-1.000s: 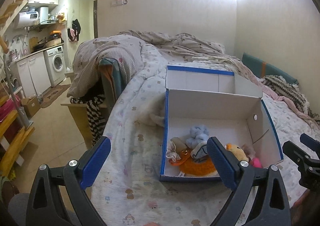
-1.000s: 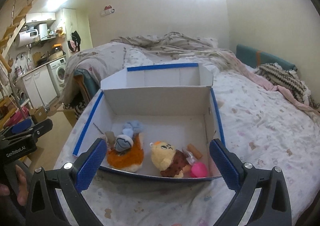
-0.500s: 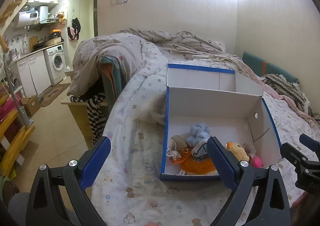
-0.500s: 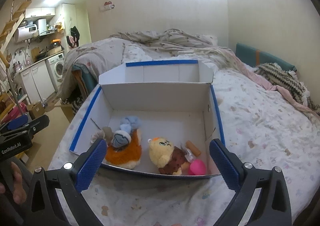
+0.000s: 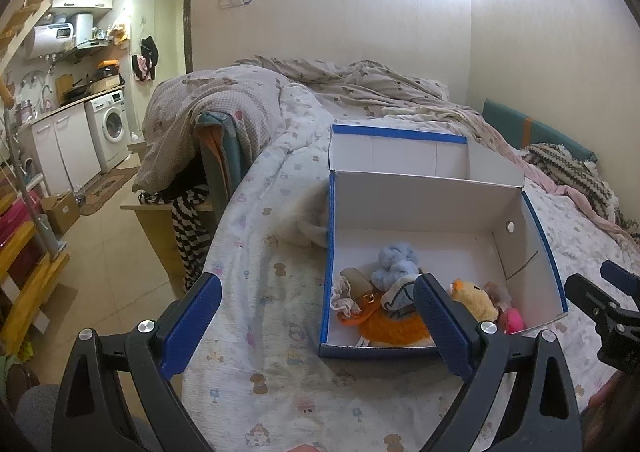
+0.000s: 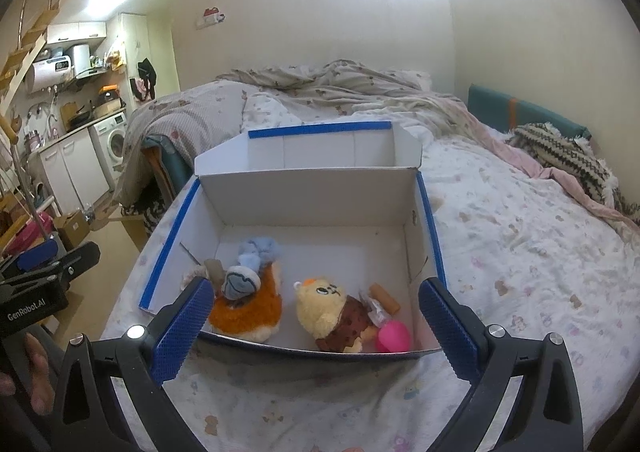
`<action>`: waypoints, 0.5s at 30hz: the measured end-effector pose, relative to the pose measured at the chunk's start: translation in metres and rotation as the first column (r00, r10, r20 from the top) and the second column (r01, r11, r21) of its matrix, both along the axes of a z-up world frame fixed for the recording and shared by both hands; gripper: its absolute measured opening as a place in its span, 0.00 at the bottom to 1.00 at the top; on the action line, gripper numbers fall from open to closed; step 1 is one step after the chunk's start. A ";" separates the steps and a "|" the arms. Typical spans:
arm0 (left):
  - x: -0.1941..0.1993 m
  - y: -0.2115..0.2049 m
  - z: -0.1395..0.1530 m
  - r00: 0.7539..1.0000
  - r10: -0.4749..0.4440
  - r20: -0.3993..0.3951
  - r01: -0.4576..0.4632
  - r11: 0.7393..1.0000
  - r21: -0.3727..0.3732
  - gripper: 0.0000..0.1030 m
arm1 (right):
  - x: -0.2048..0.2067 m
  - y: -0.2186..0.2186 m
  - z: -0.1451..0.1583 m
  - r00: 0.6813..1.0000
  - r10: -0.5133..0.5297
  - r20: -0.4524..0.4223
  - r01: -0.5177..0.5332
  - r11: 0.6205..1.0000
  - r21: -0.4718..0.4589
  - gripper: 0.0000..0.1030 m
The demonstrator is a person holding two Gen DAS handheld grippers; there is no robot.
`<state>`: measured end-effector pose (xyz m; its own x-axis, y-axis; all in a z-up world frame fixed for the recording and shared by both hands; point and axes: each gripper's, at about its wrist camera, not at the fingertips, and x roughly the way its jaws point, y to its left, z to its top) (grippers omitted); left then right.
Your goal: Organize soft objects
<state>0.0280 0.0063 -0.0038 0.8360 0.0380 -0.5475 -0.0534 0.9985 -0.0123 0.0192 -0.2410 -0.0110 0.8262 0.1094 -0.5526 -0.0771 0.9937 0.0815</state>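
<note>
While we hold both the left gripper (image 5: 318,318) and right gripper (image 6: 314,322) wide open — gripping nothing — the shoebox (image 6: 308,188) mid-frame holds an orange plush (image 6: 250,310) and yellow bear (image 6: 326,310).

Colours on my bed and in the box

My left gripper (image 5: 316,316) and right gripper (image 6: 314,318) have black frames with blue pads. The box (image 6: 316,200) is white inside with blue edges. In it lie an orange plush (image 6: 250,310), a pale blue fluffy toy (image 6: 256,252), a yellow plush (image 6: 324,304) in brown spotted clothing, and a pink ball (image 6: 394,337). The bed sheet (image 6: 512,252) is white with small pastel cartoon prints; the throw (image 6: 568,152) is black-and-cream zigzag.
</note>
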 end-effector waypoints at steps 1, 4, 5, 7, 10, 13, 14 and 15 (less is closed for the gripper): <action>0.000 0.000 0.000 1.000 -0.001 0.000 0.001 1.000 -0.001 0.93 | 0.000 0.000 0.000 1.000 -0.002 0.001 0.002 1.000 0.002 1.00; 0.000 -0.001 0.000 1.000 0.000 0.000 0.000 1.000 0.001 0.93 | -0.001 -0.001 0.001 1.000 -0.003 0.004 0.003 1.000 0.005 1.00; 0.000 0.000 0.000 1.000 0.000 -0.001 0.000 1.000 0.001 0.93 | -0.001 -0.001 0.001 1.000 -0.003 0.004 0.003 1.000 0.004 1.00; 0.000 0.000 0.000 1.000 0.000 -0.001 0.000 1.000 0.000 0.93 | -0.002 -0.001 0.001 1.000 -0.003 0.005 0.003 1.000 0.005 1.00; 0.000 -0.001 0.000 1.000 0.001 0.000 -0.001 1.000 0.001 0.93 | -0.003 -0.001 0.003 1.000 -0.005 0.010 0.005 1.000 0.010 1.00; 0.000 -0.001 0.000 1.000 -0.002 -0.001 0.002 1.000 0.001 0.93 | -0.003 -0.001 0.004 1.000 -0.007 0.014 0.007 1.000 0.013 1.00; 0.000 -0.001 0.000 1.000 -0.004 -0.002 0.004 1.000 0.002 0.93 | -0.004 -0.001 0.004 1.000 -0.008 0.015 0.007 1.000 0.014 1.00; 0.000 -0.001 -0.001 1.000 -0.006 -0.004 0.006 1.000 0.002 0.93 | -0.004 -0.001 0.005 1.000 -0.009 0.017 0.009 1.000 0.016 1.00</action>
